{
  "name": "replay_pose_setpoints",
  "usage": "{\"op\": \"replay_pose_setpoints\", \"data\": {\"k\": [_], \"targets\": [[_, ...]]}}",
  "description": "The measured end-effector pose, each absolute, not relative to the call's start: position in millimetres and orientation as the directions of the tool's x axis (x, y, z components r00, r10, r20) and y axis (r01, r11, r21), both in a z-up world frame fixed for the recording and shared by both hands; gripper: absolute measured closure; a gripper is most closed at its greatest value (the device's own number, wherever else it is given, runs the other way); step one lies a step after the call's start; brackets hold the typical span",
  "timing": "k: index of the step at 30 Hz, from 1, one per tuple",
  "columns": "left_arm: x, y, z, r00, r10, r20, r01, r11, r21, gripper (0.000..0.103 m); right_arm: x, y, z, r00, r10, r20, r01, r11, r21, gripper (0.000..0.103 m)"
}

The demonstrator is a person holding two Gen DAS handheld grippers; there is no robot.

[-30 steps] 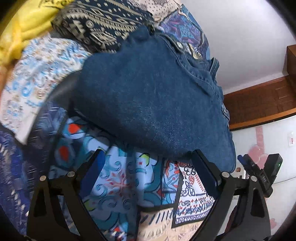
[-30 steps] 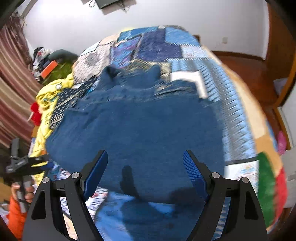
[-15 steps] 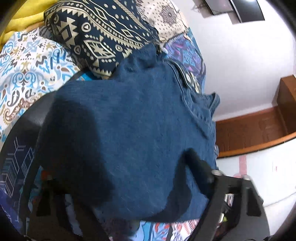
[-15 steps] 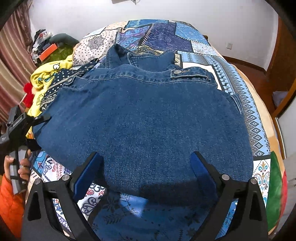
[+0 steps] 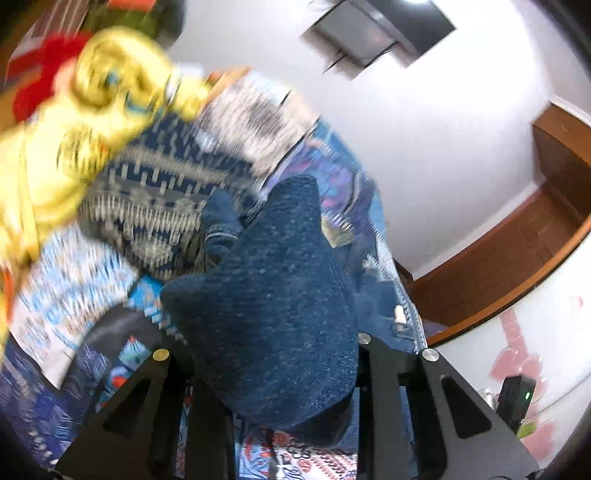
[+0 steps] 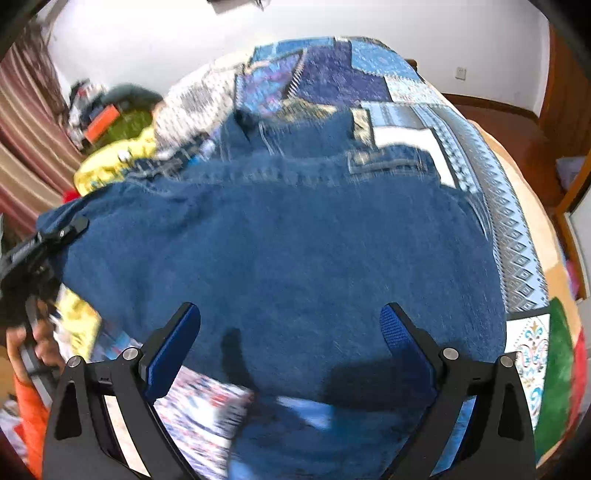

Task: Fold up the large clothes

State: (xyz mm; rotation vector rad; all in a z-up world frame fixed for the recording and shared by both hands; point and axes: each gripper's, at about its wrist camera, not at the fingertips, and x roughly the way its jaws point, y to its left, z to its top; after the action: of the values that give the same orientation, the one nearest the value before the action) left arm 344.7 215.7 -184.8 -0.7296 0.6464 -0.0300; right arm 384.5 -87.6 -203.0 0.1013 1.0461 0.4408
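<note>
Since before, left claw [image 5: 273,373] has clamped jacket [image 6: 280,243] edge; right claw [image 6: 290,332] gapes; folding underway; next, carry edge across jacket.

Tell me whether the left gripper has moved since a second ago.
Yes. The left gripper has closed on the denim garment's edge and tilted up: the wall-mounted TV now shows.
</note>
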Motion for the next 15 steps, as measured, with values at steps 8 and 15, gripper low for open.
{"op": "replay_pose_setpoints", "data": {"k": [8,15], "targets": [[305,209,-124,0.867,-0.14,-0.478,-0.157,0.834,-0.528,0.078,380,-17,-193,0.404,0.465,-0.788,-0.439,0.854,0.278,0.006],[306,186,-125,0.836,-0.113,-0.537,-0.166,0.881,-0.444,0.079,375,24,-236,0.32,0.392,-0.863,-0.515,0.836,0.189,0.006]]}}
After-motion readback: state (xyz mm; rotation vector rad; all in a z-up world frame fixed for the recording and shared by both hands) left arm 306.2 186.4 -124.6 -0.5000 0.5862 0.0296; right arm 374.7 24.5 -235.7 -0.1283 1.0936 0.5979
